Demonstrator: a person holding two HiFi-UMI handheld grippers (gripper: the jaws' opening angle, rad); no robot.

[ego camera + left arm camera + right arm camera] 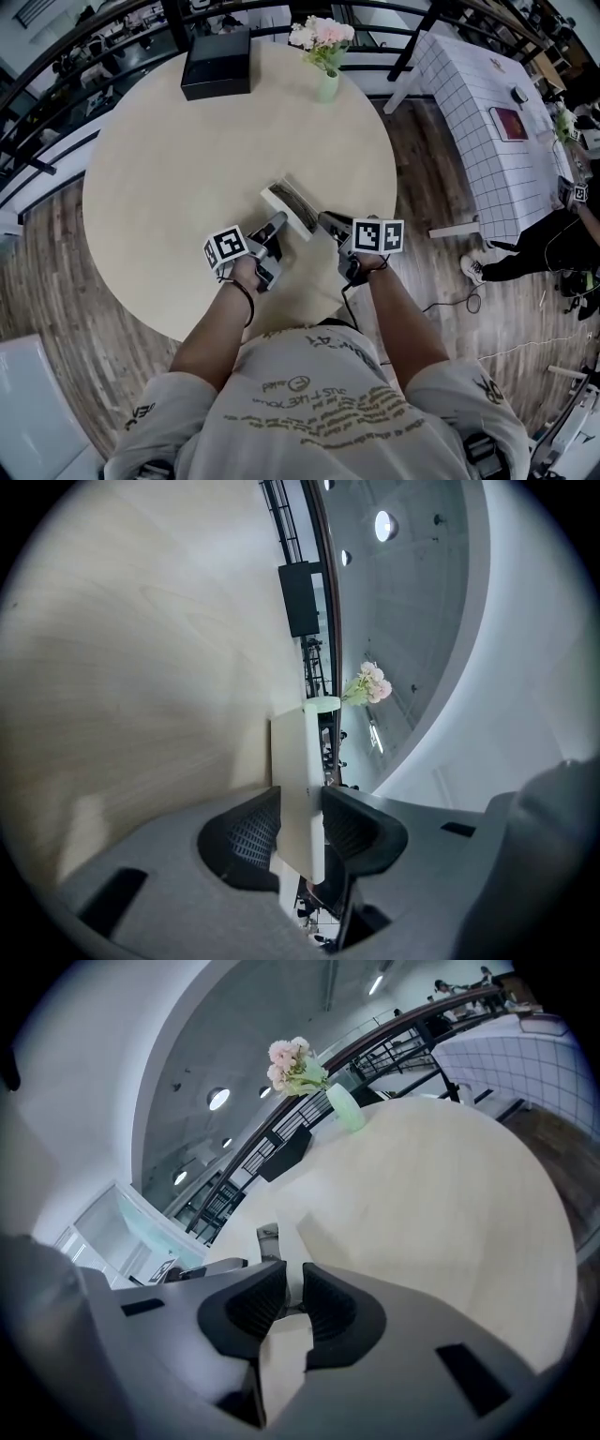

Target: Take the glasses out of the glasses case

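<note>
Jaws closest in: the left gripper (277, 225) clamps wide across the glasses case (292, 208), and the right gripper (326, 223) pinches narrowly on its thin edge. It sits near the table's (169, 159) front edge and is probably light, stiff and slippery. Any glasses inside would be fragile, so lift them by the frame.

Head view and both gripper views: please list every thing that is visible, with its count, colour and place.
Round pale wooden table: one, beige, centre of the head view.
Black rectangular box: one, black, table's far edge.
Pale green vase of pink flowers: one, green and pink, right of the box.
Cream rectangular glasses case: one, cream, table's near side, between the grippers.
Table with white grid-pattern cloth: one, white, right of the round table.
Person in dark clothes: one, black, right edge.
Left gripper: one, grey, fingers closed on the case.
Right gripper: one, grey, fingers closed on a thin cream part of the case.
</note>
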